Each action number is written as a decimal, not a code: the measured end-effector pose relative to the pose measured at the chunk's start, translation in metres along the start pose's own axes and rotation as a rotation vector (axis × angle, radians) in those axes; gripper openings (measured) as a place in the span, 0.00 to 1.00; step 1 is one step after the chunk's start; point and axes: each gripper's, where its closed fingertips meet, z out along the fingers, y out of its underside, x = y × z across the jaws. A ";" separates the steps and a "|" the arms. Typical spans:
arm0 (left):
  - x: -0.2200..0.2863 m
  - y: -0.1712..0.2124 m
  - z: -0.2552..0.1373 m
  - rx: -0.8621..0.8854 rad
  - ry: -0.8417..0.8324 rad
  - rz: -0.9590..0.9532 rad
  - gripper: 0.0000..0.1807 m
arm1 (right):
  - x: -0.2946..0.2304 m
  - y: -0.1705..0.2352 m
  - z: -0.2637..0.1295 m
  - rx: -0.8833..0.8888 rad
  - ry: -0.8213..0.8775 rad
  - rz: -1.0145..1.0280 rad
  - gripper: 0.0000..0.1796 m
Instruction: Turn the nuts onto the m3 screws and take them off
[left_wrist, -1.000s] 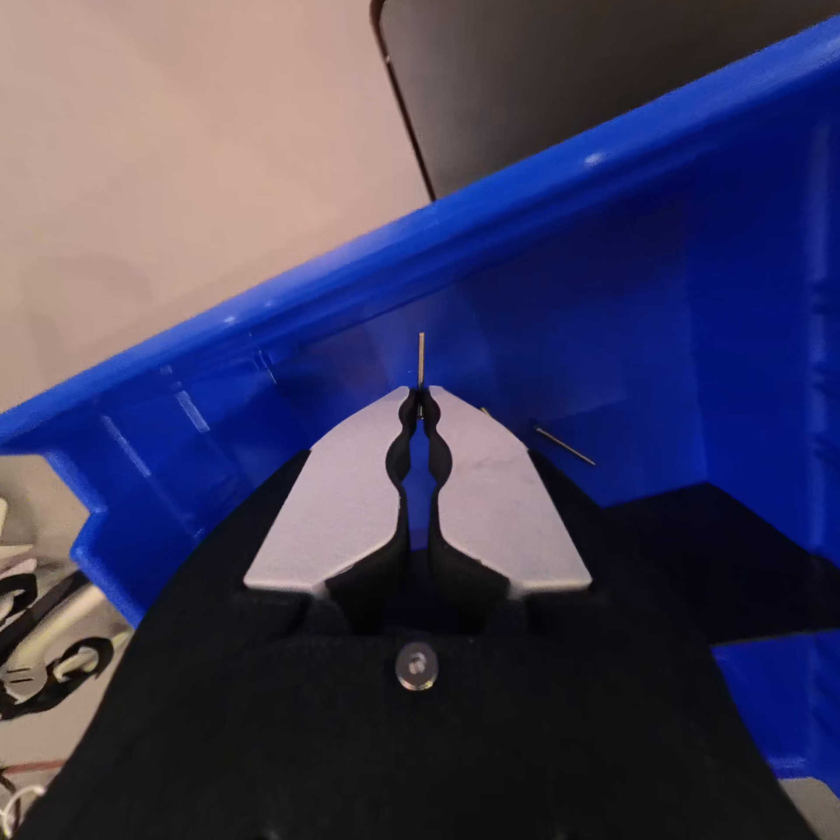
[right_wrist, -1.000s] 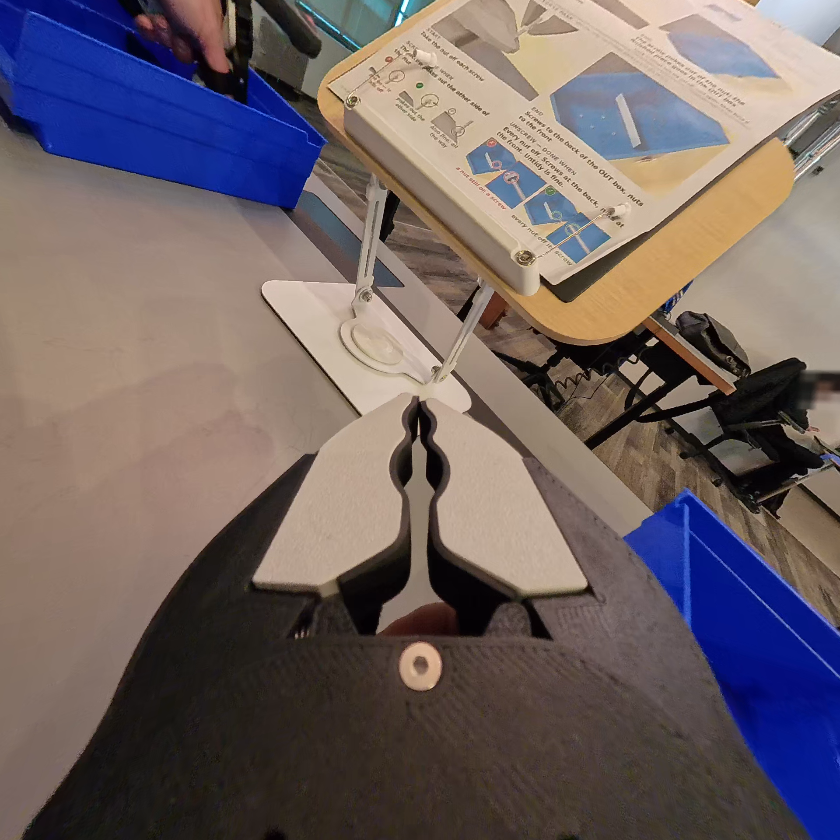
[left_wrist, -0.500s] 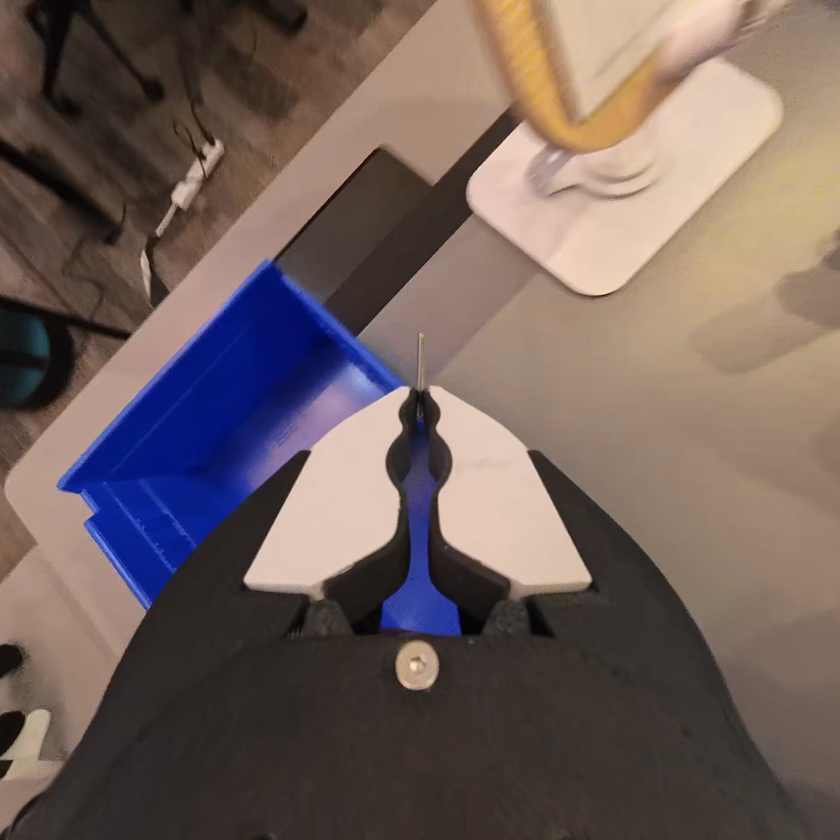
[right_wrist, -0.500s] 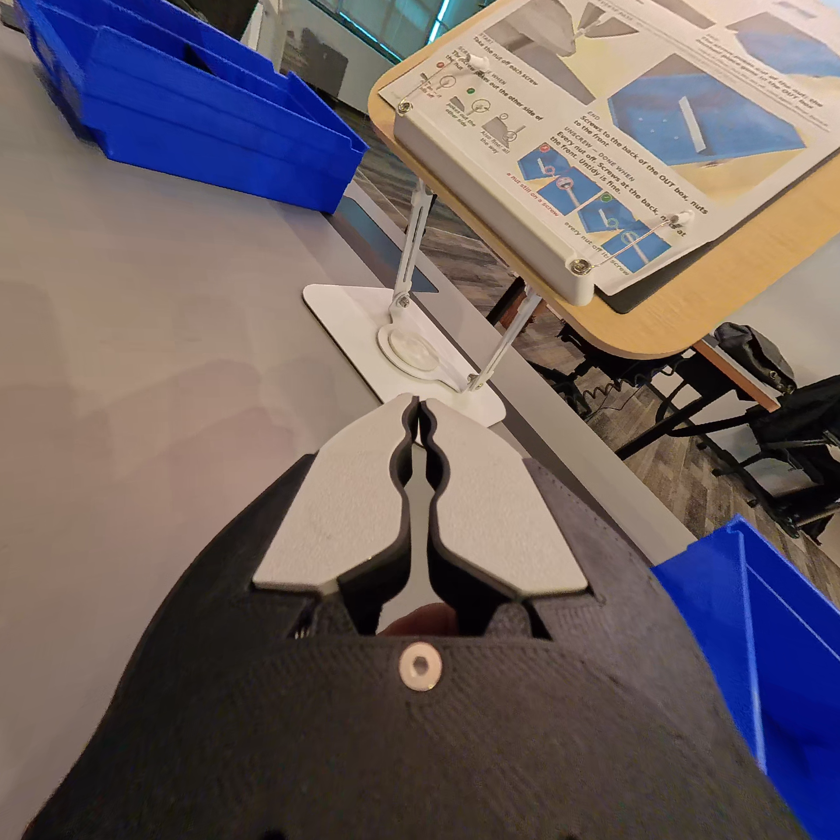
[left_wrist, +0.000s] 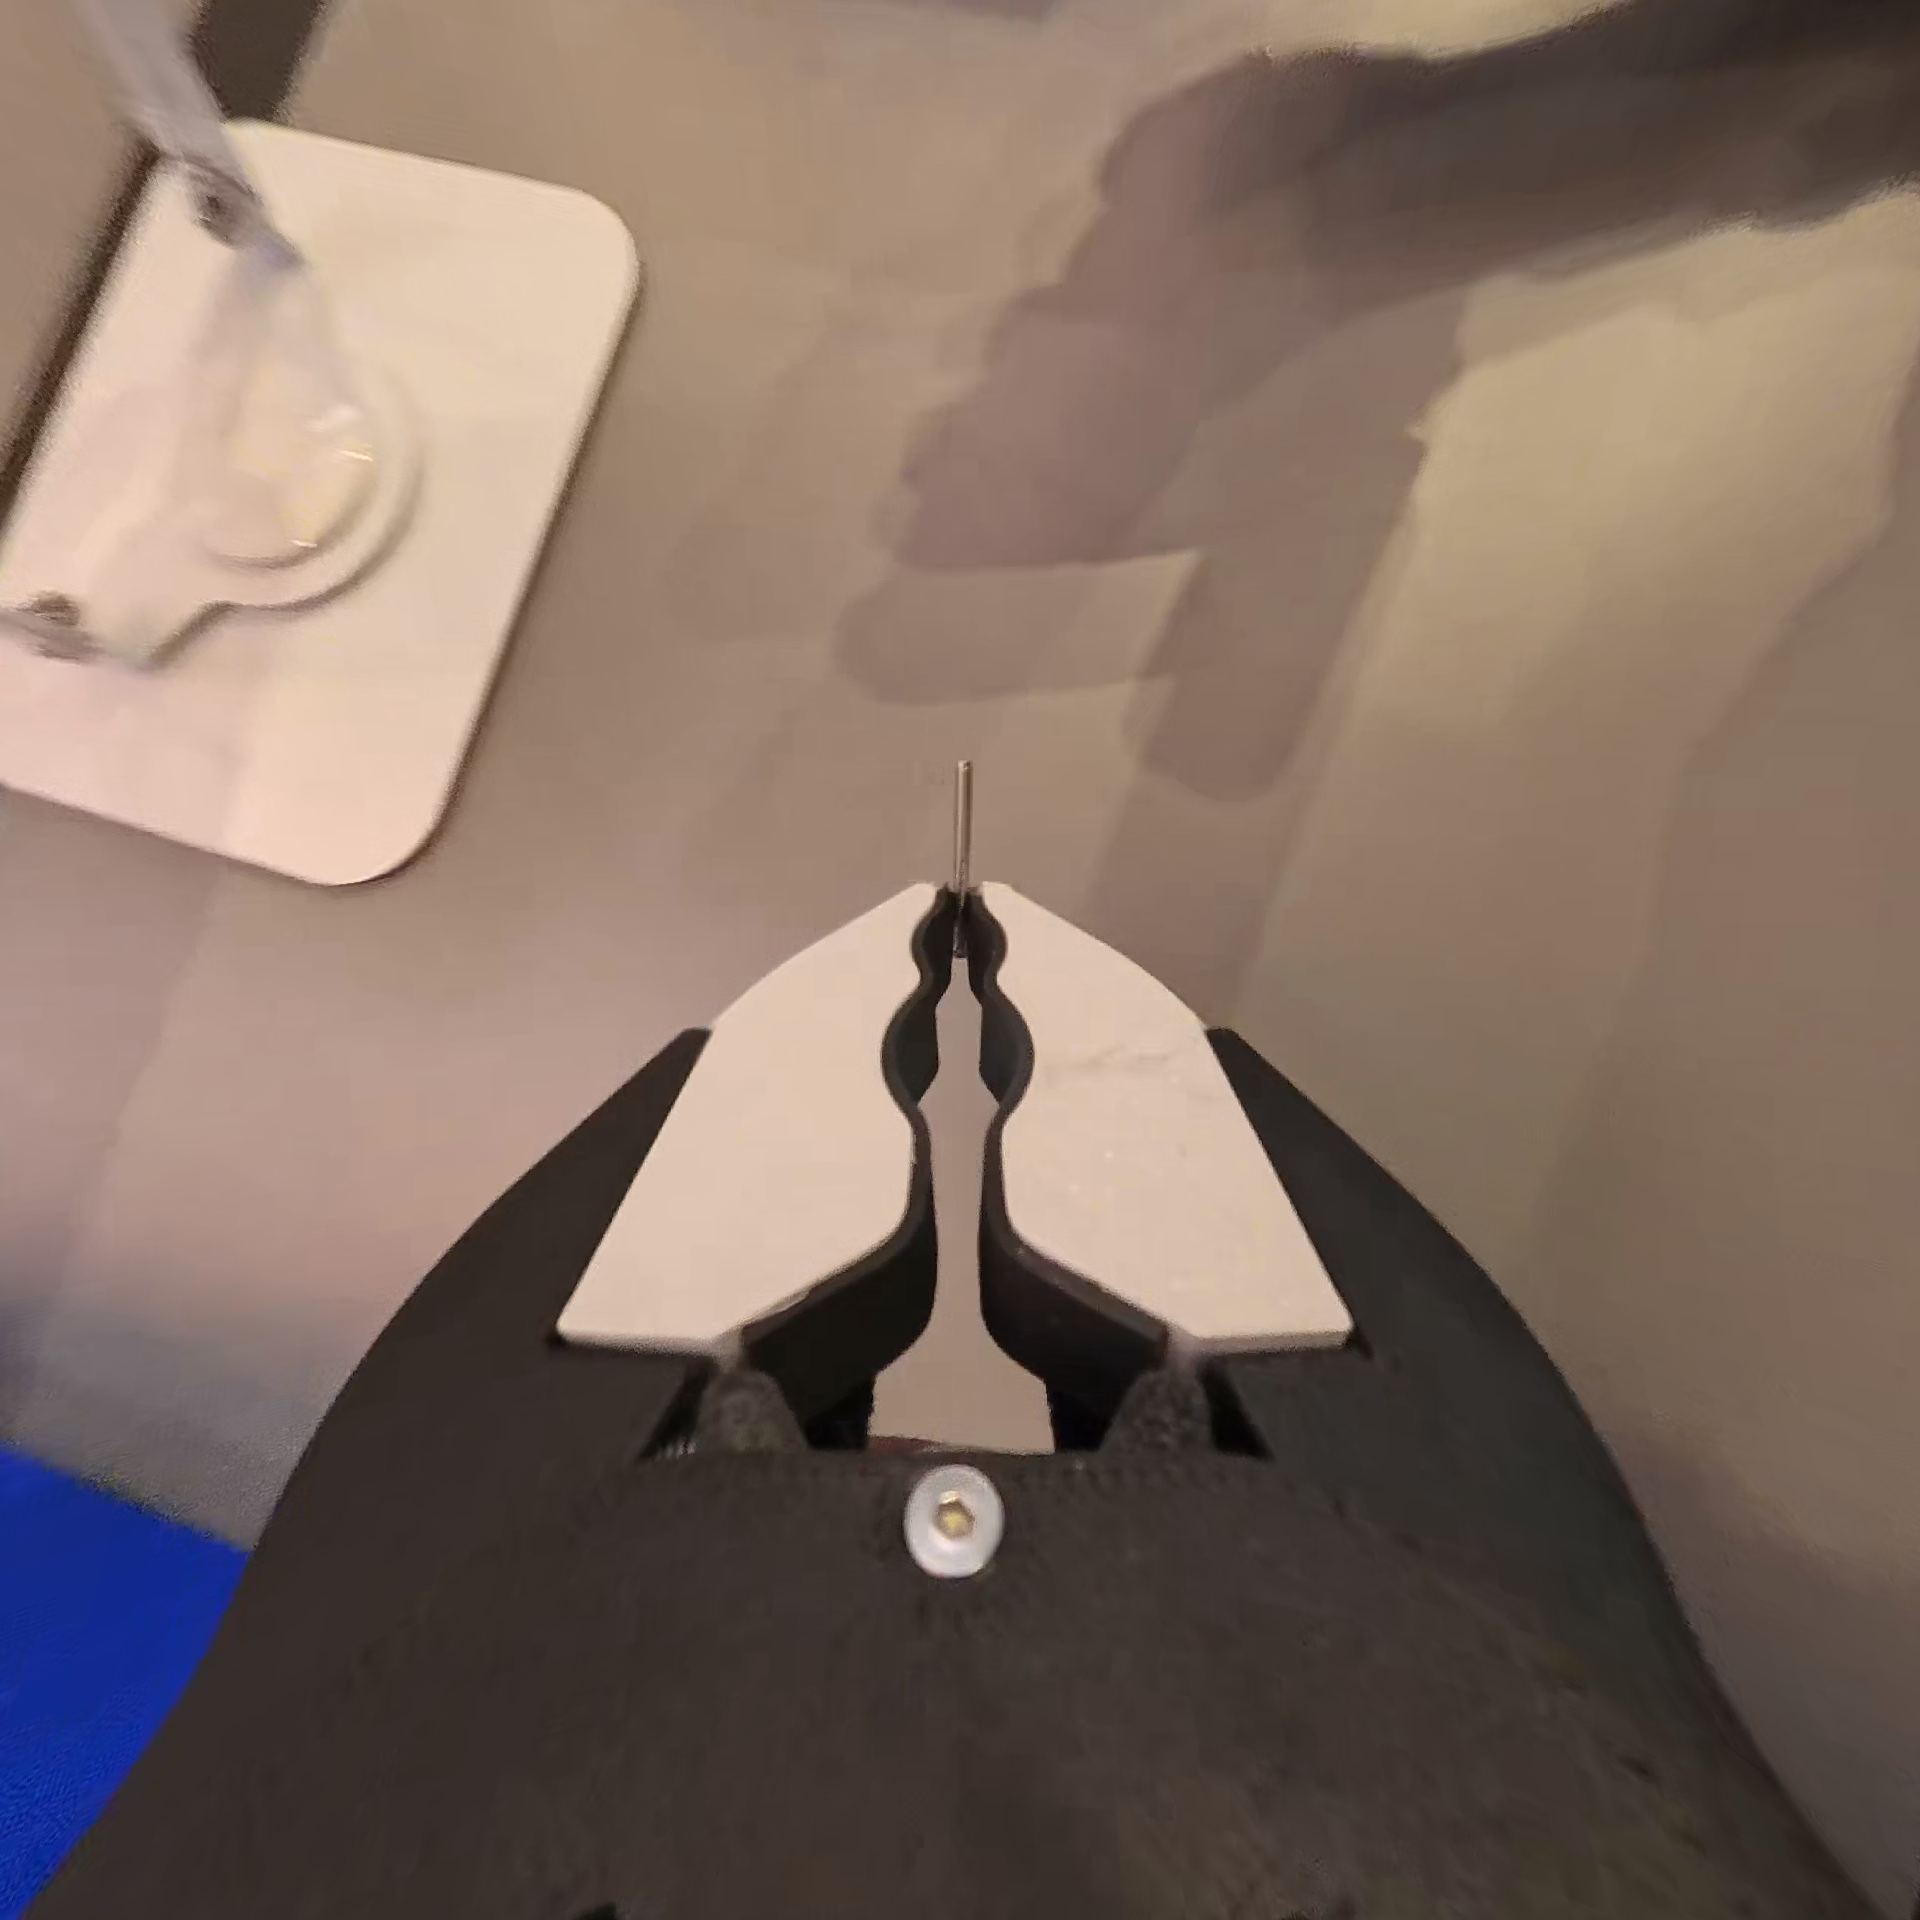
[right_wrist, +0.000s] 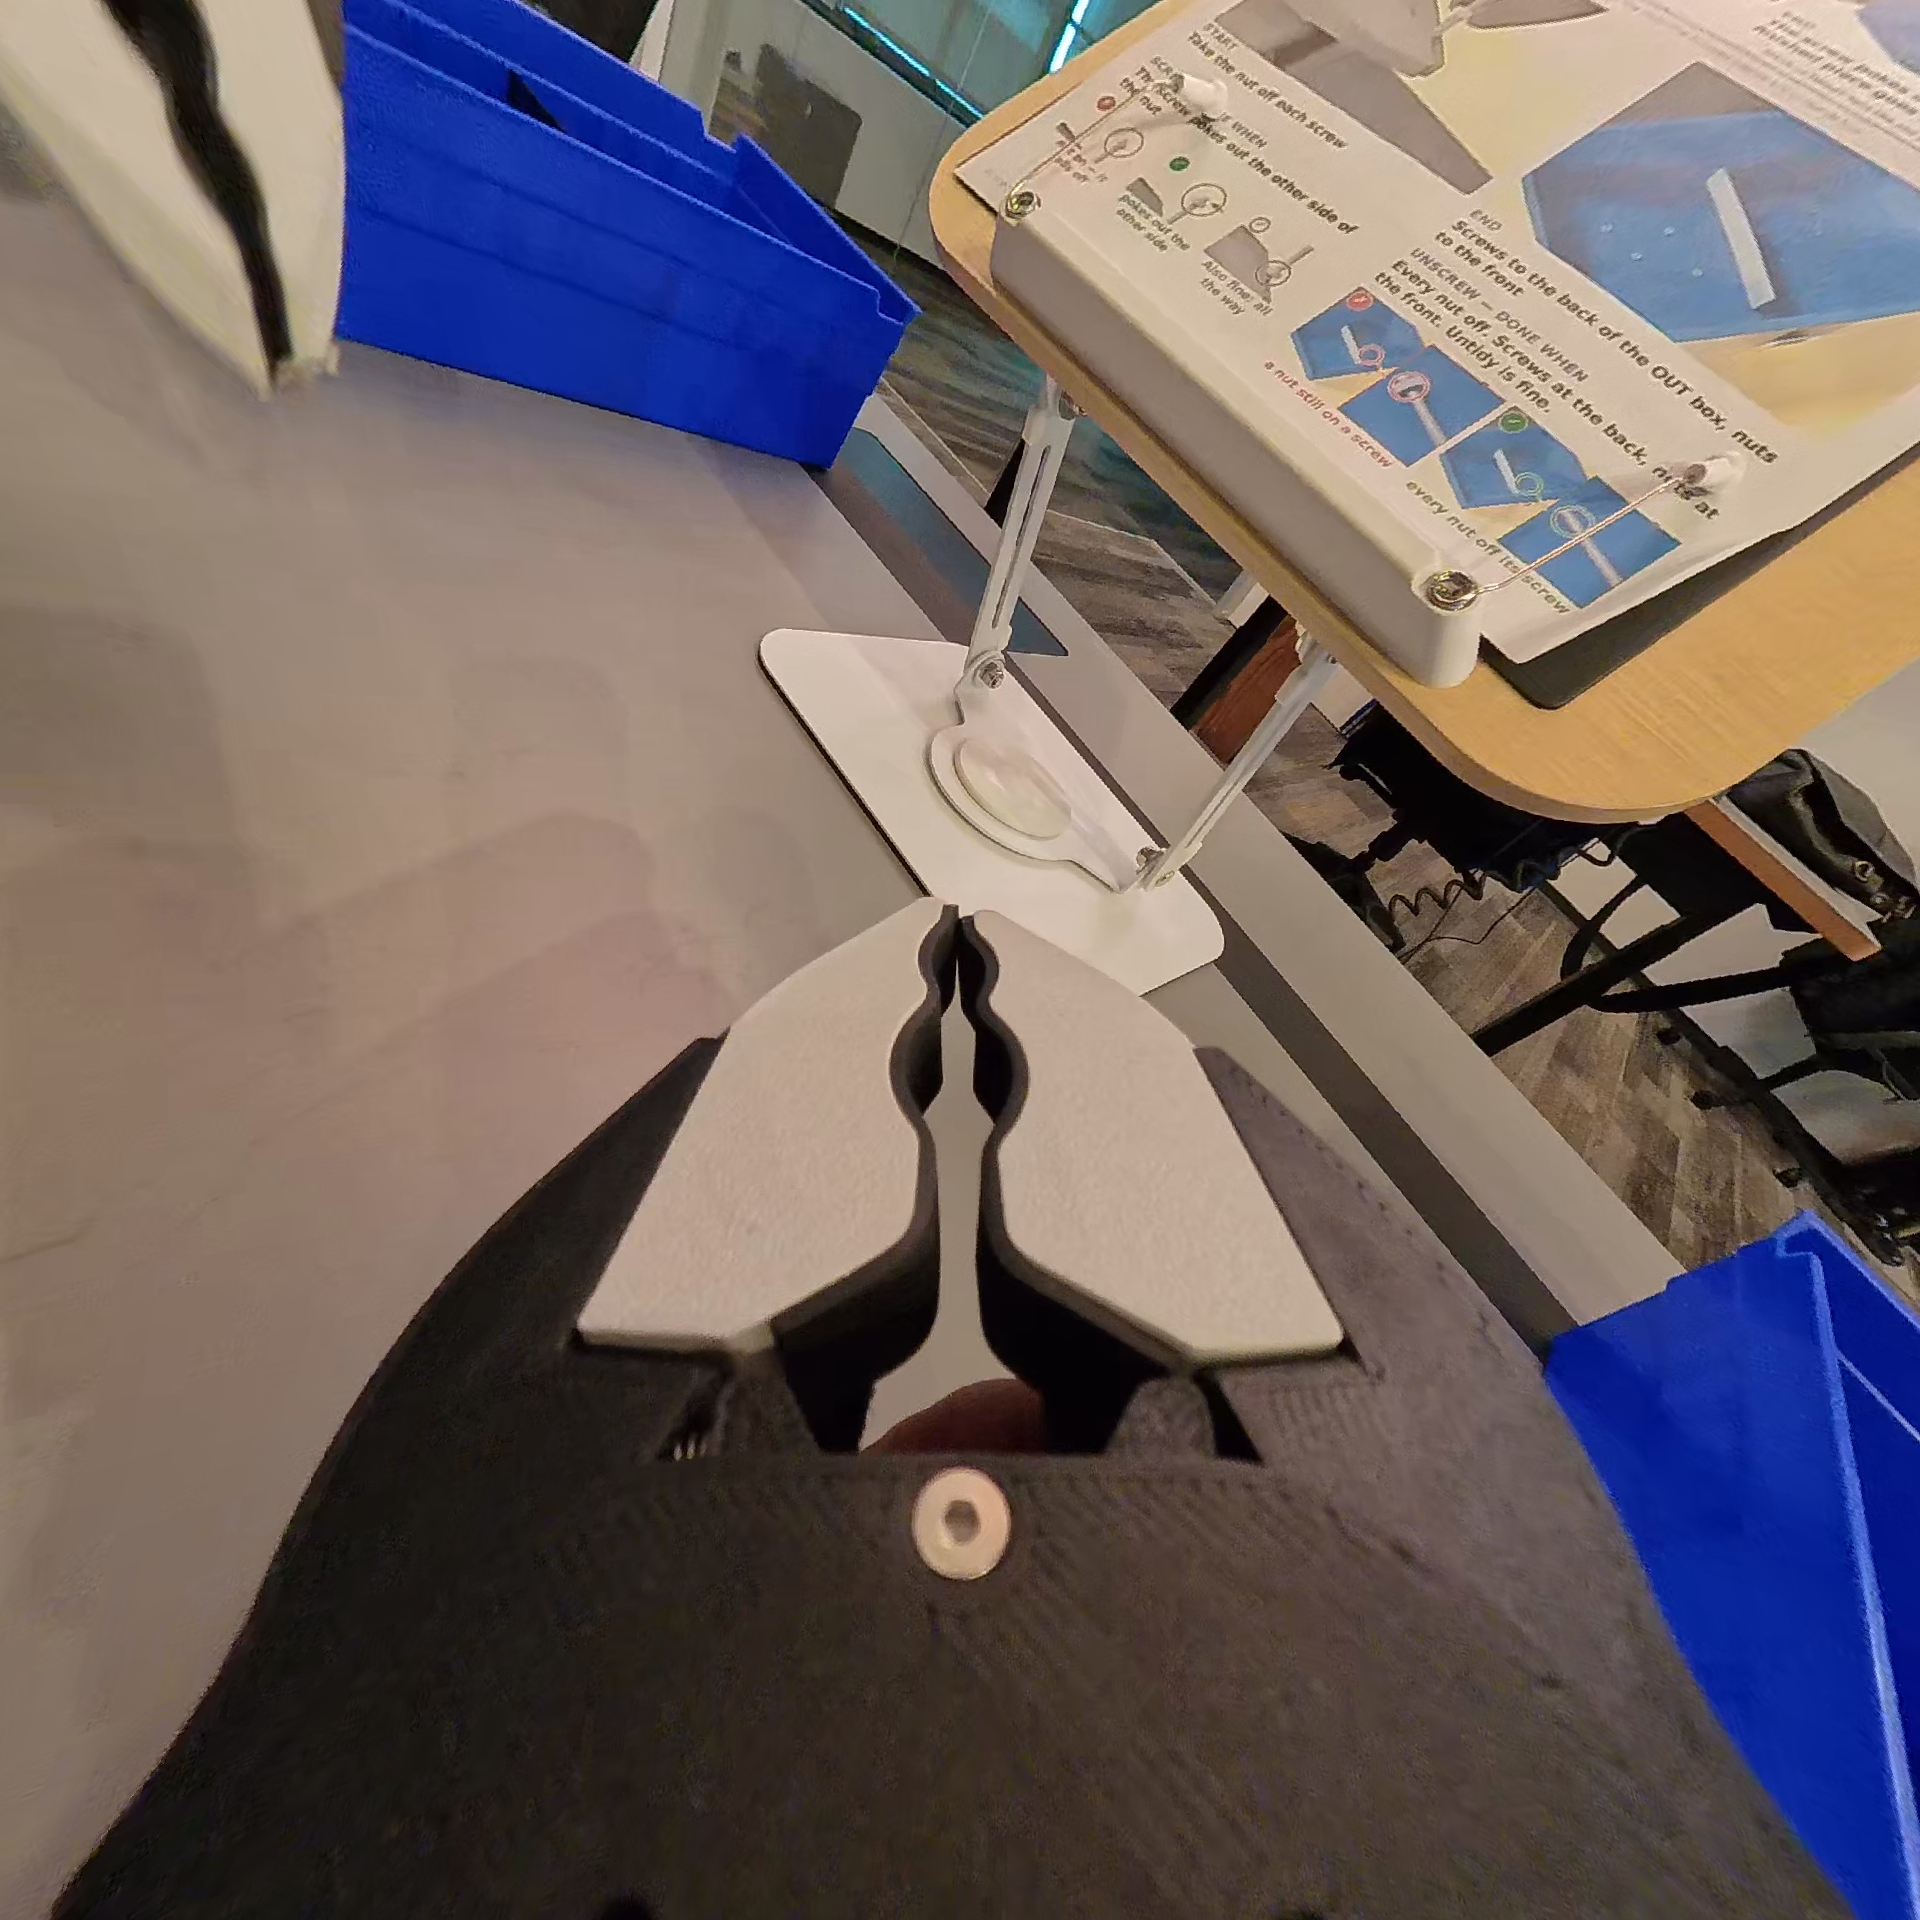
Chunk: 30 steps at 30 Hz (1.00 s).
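My left gripper (left_wrist: 960, 900) is shut on a thin silver m3 screw (left_wrist: 962, 826) that sticks straight out past the fingertips, above the grey table. No nut shows on the screw. My right gripper (right_wrist: 957, 916) is shut with nothing seen between its tips, held over the table near the stand's white base. The left gripper's pale fingers (right_wrist: 187, 187) show blurred at the top left of the right wrist view. A blue bin (right_wrist: 582, 270) sits at the far left of the table and another blue bin (right_wrist: 1756, 1538) at the right edge.
A white stand base (left_wrist: 343, 499) sits on the table to the left of the screw; it also shows in the right wrist view (right_wrist: 883, 727), carrying an instruction sheet on a wooden board (right_wrist: 1455, 312). The table edge (right_wrist: 1351, 1060) runs diagonally, with floor beyond. A blue bin corner (left_wrist: 94, 1621) is at lower left. The tips of one gripper are about 20 cm away from the tips of the other.
My left gripper has lifted the screw out of the blue bin and swung right over the table, past the stand base. My right gripper has shifted slightly and stays shut.
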 end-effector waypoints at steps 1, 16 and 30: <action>0.006 0.005 0.012 -0.024 0.014 0.014 0.01 | 0.000 0.000 0.000 0.000 -0.003 0.002 0.00; 0.027 0.038 0.064 -0.118 0.191 -0.006 0.01 | -0.009 0.007 0.005 -0.019 -0.036 0.000 0.00; 0.010 0.023 -0.003 0.023 0.013 0.040 0.15 | -0.010 0.009 0.004 -0.018 -0.039 0.005 0.00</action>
